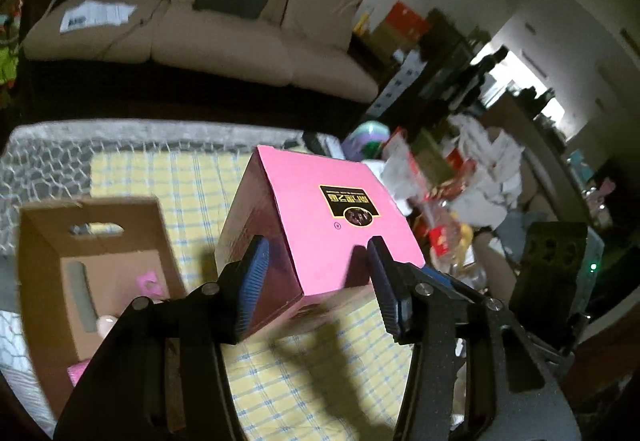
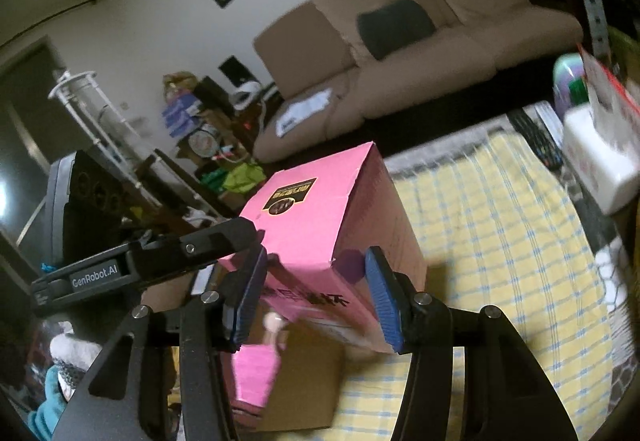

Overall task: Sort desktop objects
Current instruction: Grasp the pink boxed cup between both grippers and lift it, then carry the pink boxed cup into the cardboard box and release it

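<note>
A pink carton [image 1: 320,217] with a black and gold label is held in the air, tilted, above the yellow checked cloth [image 1: 192,177]. My left gripper [image 1: 316,281] is shut on its near corner, blue pads on both sides. My right gripper [image 2: 316,293] is shut on the same pink carton [image 2: 320,225] from the other side. An open cardboard box [image 1: 108,265] sits at the left of the left wrist view, holding small pink items. In the right wrist view the cardboard box [image 2: 308,385] lies below the carton.
A beige sofa [image 1: 224,21] stands behind the table. A pile of bags and packets [image 1: 452,193] crowds the table's right side. A white container [image 2: 600,157] and remote controls [image 2: 536,137] lie at the right in the right wrist view.
</note>
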